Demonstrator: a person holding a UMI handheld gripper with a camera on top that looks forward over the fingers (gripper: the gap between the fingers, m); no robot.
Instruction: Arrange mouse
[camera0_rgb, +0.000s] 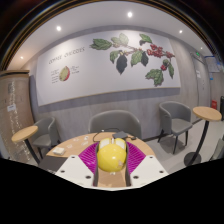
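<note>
1. Mouse (111, 156): a yellow, rounded, glossy-shelled object, taken to be the computer mouse of the task, though its details are too small to confirm. It sits between the two gripper fingers, raised above the table surface beyond it.
2. Gripper (111, 160): two fingers with magenta pads (92, 157) on their inner faces, ribbed in texture. Both pads appear to press against the flanks of the mouse, so the tool reads as clamped on it; no gap is visible on either side.
3. Step in hand, as a judgement: the mouse is being carried, grasp done, placement not yet done. The view points out at the room rather than down at a surface, which suggests transport.
4. Next move, as a judgement: tip the tool down toward the table, bring the mouse flat onto its spot, then part the fingers. The smooth curved shell could slip if the squeeze slackens early.
5. Table (72, 149): light wood-toned top, flat, just beyond the fingers; a pale sheet or mat lies on it.
6. Armchairs (176, 122): grey, upholstered, curved backs, beyond the table.
7. Round side tables (207, 113): wooden tops on slim stems, at either side.
8. Wall mural (140, 55): painted leafy branch with red berries on a pale panel.
</note>
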